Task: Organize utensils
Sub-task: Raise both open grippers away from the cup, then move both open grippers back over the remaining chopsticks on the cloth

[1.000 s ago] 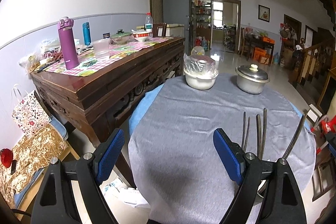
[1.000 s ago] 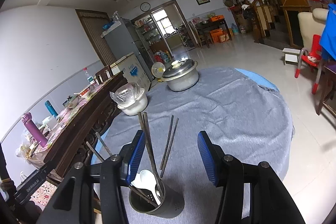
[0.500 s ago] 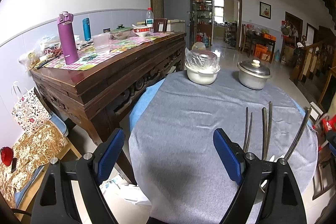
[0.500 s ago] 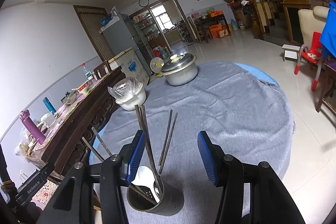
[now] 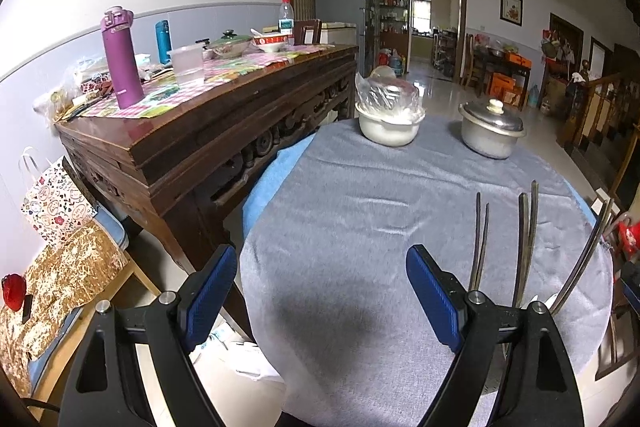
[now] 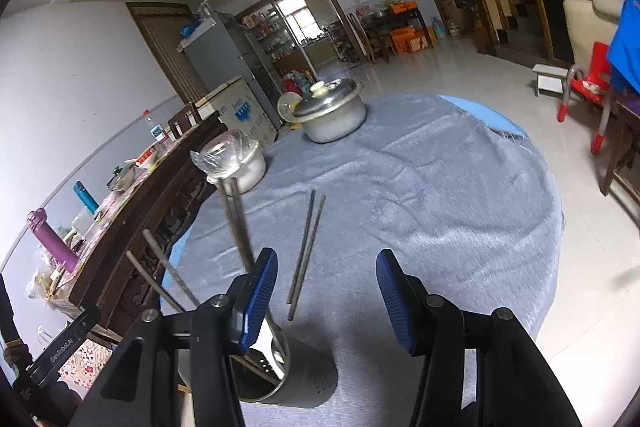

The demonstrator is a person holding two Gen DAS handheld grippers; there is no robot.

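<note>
1. Hovering over bare cloth (image 5: pixel 360 227), the left gripper (image 5: pixel 320 295) gapes wide and holds nothing; the utensils (image 5: pixel 524 239) stand at its right, likely next.
2. Right gripper (image 6: pixel 324 291) is half open and empty above the holder (image 6: pixel 296 383); loose chopsticks (image 6: pixel 306 251) lie beyond on the cloth between its fingers, probably awaiting pickup.
</note>
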